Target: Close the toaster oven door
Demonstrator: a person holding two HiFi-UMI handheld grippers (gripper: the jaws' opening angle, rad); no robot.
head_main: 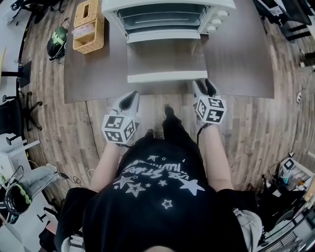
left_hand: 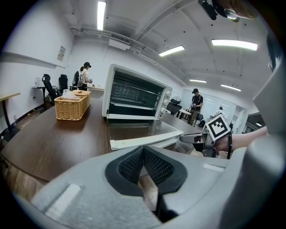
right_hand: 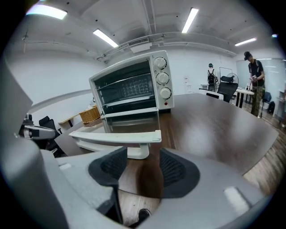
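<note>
I find the toaster oven [head_main: 165, 17] at the far middle of the table [head_main: 93, 74], its door [head_main: 166, 59] folded down flat toward me. My left gripper [head_main: 132, 97] is at the table's near edge, jaws pressed together on nothing. My right gripper [head_main: 204, 86] is just near the right end of the door handle [right_hand: 117, 136], jaws spread and empty.

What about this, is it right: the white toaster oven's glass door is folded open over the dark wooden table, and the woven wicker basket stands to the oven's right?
No. The head view shows the woven wicker basket to the left of the white toaster oven, not its right. The glass door is indeed folded open over the dark wooden table.
</note>
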